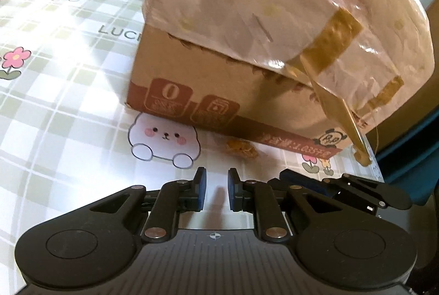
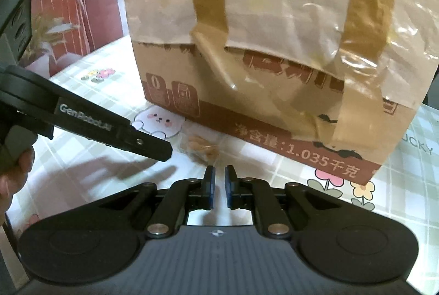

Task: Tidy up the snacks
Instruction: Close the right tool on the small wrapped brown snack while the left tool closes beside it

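We find the small snack packet [image 2: 201, 148] on the tablecloth [image 2: 82, 163] against the cardboard box's [image 2: 247, 108] front edge, just ahead of our right gripper [image 2: 218, 181], nearer than the left gripper [image 1: 216, 182], both nearly closed and empty.

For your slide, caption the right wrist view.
Cardboard box on checked tablecloth, small snack lying before it.

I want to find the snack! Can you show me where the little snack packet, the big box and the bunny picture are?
snack packet [image 2: 201, 148]: right wrist view, middle of the clear wrapper.
cardboard box [image 2: 219, 92]: right wrist view, bare front wall.
bunny picture [image 1: 163, 134]: left wrist view, its face on the tablecloth.
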Available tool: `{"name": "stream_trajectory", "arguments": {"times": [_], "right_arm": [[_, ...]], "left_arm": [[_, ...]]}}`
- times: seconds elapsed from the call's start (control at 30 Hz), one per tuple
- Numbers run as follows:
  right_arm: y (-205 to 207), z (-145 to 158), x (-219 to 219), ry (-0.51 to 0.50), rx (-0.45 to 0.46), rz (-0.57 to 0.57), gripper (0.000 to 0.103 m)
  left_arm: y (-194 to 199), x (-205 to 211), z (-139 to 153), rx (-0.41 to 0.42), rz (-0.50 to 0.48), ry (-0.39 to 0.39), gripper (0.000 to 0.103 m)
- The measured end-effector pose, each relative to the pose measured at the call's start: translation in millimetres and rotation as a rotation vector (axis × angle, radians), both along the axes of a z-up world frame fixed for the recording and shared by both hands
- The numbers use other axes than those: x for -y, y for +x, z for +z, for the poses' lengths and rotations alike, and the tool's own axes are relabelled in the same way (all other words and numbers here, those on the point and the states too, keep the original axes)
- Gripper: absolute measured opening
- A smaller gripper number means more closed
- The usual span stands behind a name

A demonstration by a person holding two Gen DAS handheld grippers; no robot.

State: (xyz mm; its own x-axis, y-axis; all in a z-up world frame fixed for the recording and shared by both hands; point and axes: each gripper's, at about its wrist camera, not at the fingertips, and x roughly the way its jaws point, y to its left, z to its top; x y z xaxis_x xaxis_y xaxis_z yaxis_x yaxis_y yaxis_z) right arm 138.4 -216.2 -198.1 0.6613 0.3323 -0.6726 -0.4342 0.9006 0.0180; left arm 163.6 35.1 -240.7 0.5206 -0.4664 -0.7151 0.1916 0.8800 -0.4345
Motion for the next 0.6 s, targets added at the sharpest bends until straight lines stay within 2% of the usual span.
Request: {"name": "stream_trajectory", "arguments": {"times": [0.07,0.13,0.3,0.43,0.6], "right_arm": [[0.5,1.5,-2.4,-0.026,0.017,0.018,0.018],[2.5,1.7,-5.1,-0.05,0.027,0.038,0.022],[17.4,-1.7,-11.5,-0.044,0.016,0.05,0.024],[27.2,-4.4,-16.1,-0.071,0.02,0.055,0.024],[35.4,-9.8,-23.4,-0.102,0.022,0.077,0.024]], "left_arm": [[3.4,-0.4,0.0,0.01,-0.002,0.005,0.017],[7.6,0.7,-0.3,0.024,-0.006,0.023,0.017],[23.7,11.8,-0.8,0.044,-0.028,0.025,0.018],[41.6,18.0,-4.5,0.015,-0.041,-0.012,0.025],[54.7,21.5,-11.9,-0.008,-0.044,-0.058,0.025]]}}
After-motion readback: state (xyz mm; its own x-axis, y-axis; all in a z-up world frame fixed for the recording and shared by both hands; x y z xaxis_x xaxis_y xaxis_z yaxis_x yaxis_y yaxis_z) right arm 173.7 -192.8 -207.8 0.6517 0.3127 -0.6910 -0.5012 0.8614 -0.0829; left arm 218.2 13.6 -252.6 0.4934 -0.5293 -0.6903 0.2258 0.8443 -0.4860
